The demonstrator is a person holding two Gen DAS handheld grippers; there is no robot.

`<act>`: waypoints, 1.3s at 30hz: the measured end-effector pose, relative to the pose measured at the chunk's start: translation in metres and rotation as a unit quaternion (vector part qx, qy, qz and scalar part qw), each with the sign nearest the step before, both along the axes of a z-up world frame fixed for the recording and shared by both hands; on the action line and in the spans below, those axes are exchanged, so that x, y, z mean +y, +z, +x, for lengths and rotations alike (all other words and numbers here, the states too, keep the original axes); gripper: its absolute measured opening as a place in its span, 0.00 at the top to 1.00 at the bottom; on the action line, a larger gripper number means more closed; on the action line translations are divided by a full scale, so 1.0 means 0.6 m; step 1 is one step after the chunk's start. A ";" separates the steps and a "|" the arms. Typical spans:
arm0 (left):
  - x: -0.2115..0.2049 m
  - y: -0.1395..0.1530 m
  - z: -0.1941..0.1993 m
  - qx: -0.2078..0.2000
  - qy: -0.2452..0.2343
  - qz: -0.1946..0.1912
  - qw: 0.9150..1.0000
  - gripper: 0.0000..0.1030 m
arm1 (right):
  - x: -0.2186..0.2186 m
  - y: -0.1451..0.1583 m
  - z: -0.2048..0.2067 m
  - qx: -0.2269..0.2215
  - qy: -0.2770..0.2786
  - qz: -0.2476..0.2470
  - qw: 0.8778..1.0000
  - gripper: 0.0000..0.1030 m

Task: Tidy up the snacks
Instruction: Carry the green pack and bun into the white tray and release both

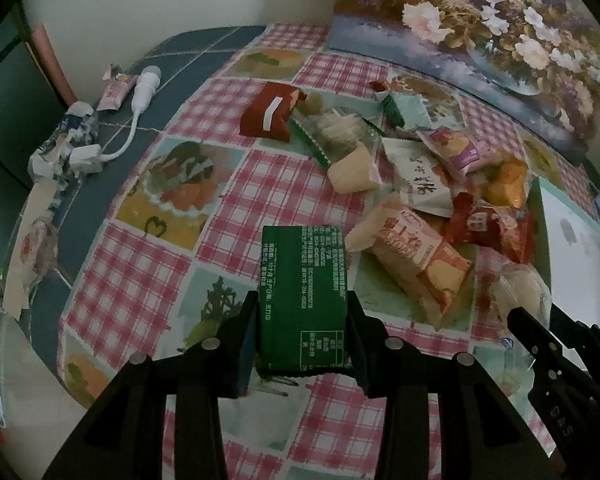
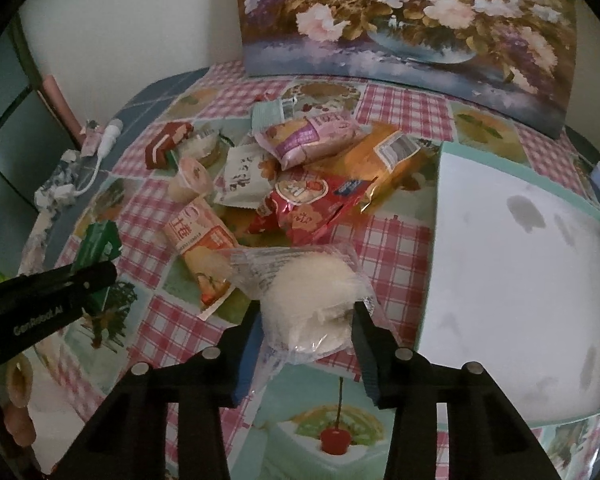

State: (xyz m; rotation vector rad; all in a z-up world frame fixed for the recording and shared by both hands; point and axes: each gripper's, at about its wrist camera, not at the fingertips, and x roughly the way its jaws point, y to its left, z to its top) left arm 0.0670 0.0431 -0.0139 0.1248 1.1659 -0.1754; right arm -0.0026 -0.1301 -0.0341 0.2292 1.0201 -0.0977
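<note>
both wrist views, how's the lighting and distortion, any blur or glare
Left wrist view: dim, heavy fisheye bending of the checked tablecloth, black corners; print on the green packet in the left tool stays fairly sharp. Right wrist view: equally dim, the white tray is brightest with grey smudges, no hard glare; the clear-wrapped white snack in the right tool looks soft.
</note>
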 end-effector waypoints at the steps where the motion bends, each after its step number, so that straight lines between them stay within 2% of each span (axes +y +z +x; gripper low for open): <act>1: -0.002 0.004 -0.002 -0.001 0.000 0.000 1.000 0.59 | -0.002 0.002 -0.001 -0.002 -0.001 0.003 1.000 0.56; 13: -0.012 0.057 -0.029 -0.029 -0.001 -0.020 0.999 0.60 | -0.029 0.074 -0.044 -0.090 -0.011 0.056 0.994 0.57; 23: -0.052 0.077 -0.020 -0.035 -0.025 -0.024 0.999 0.60 | -0.067 0.081 -0.051 -0.100 -0.048 0.064 0.992 0.57; 26: -0.084 0.092 -0.017 -0.041 -0.043 -0.022 0.998 0.59 | -0.110 0.086 -0.059 -0.110 -0.090 0.069 0.987 0.57; 31: -0.172 0.113 -0.020 -0.049 -0.089 -0.018 0.995 0.59 | -0.184 0.085 -0.077 -0.101 -0.181 0.023 0.978 0.57; 39: -0.326 0.108 -0.043 -0.033 -0.164 -0.020 0.986 0.59 | -0.286 0.076 -0.103 -0.081 -0.277 0.011 0.957 0.57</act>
